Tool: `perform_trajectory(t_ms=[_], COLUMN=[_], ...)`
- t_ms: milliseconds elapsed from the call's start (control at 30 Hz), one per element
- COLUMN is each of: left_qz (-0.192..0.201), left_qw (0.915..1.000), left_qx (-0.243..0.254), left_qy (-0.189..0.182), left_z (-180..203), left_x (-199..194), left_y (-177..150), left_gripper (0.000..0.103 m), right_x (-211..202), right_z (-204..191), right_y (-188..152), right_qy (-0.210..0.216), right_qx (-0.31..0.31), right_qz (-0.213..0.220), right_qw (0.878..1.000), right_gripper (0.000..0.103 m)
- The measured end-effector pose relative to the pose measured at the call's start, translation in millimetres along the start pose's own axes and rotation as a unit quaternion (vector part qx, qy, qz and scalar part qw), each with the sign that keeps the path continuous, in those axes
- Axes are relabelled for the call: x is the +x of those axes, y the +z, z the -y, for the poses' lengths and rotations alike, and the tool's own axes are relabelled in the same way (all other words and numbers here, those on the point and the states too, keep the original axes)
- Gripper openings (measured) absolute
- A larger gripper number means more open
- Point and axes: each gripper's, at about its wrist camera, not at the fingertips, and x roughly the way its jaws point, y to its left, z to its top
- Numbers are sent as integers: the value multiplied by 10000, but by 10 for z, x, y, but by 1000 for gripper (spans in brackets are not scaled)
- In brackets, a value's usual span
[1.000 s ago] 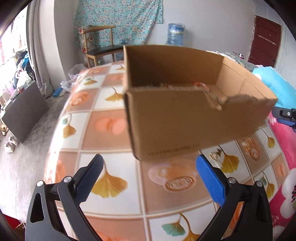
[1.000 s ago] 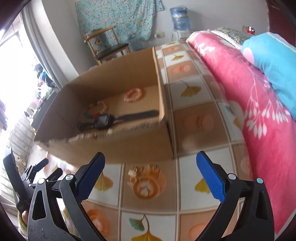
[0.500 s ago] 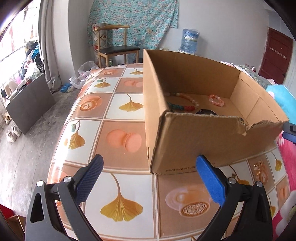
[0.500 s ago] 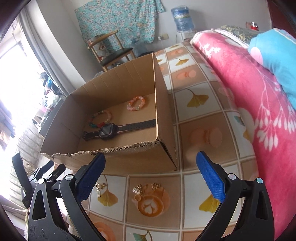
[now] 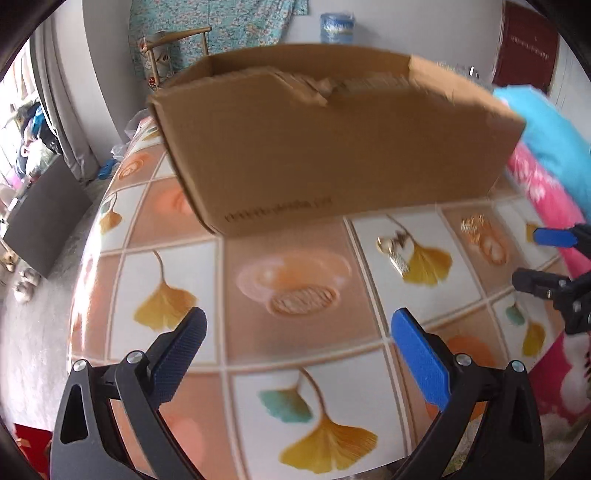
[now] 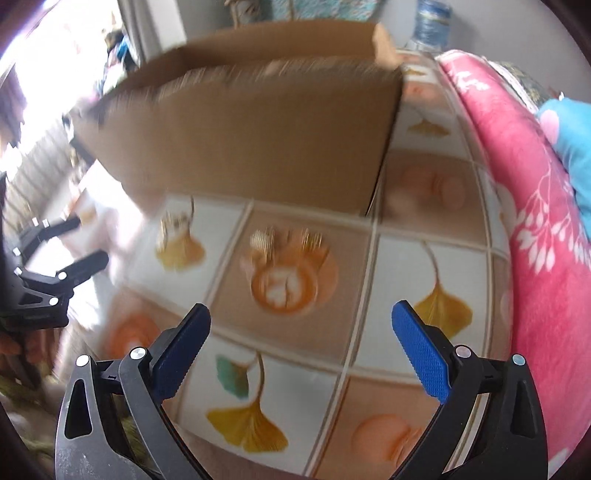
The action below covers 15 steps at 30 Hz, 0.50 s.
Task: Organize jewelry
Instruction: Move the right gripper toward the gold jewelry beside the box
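A brown cardboard box (image 5: 332,147) (image 6: 251,133) stands on the patterned tablecloth, and its inside is hidden from both views. In front of it lie small gold jewelry pieces: one cluster (image 5: 397,251) (image 6: 173,225) on a white tile, another (image 5: 474,225) (image 6: 288,240) by a coffee-cup print. My left gripper (image 5: 295,332) is open and empty, low over the table in front of the box. My right gripper (image 6: 301,328) is open and empty too, just short of the gold pieces. Each gripper shows at the edge of the other's view. The right wrist view is motion-blurred.
A pink floral blanket (image 6: 535,206) and blue pillow (image 5: 546,136) border the table's right side. A wooden chair (image 5: 173,48), a water bottle (image 5: 336,22) and a dark panel (image 5: 40,218) stand beyond the table's far and left edges.
Both grippers have dropped lower toward the table and tilted down, so the box's contents are out of sight. The gold pieces now appear closer. Both stay open.
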Motion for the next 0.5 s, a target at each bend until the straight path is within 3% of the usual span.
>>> perform_trajectory(t_ms=[100, 267, 500], left_qz=[-136, -177, -123], left_qw=[9997, 9998, 9998], left_qx=[168, -68, -122], left_qy=[111, -98, -74], left_z=[123, 65, 48], left_x=[84, 115, 120], left_y=[-47, -63, -104], left_gripper=[99, 99, 99], right_x=[110, 111, 86], right_z=[-80, -87, -65], right_y=[-70, -122, -186], right_qy=[-222, -165, -88], right_qx=[-101, -43, -100], right_qz=[-200, -116, -45], right_qw=[9995, 9998, 9999], right_gripper=[95, 95, 95])
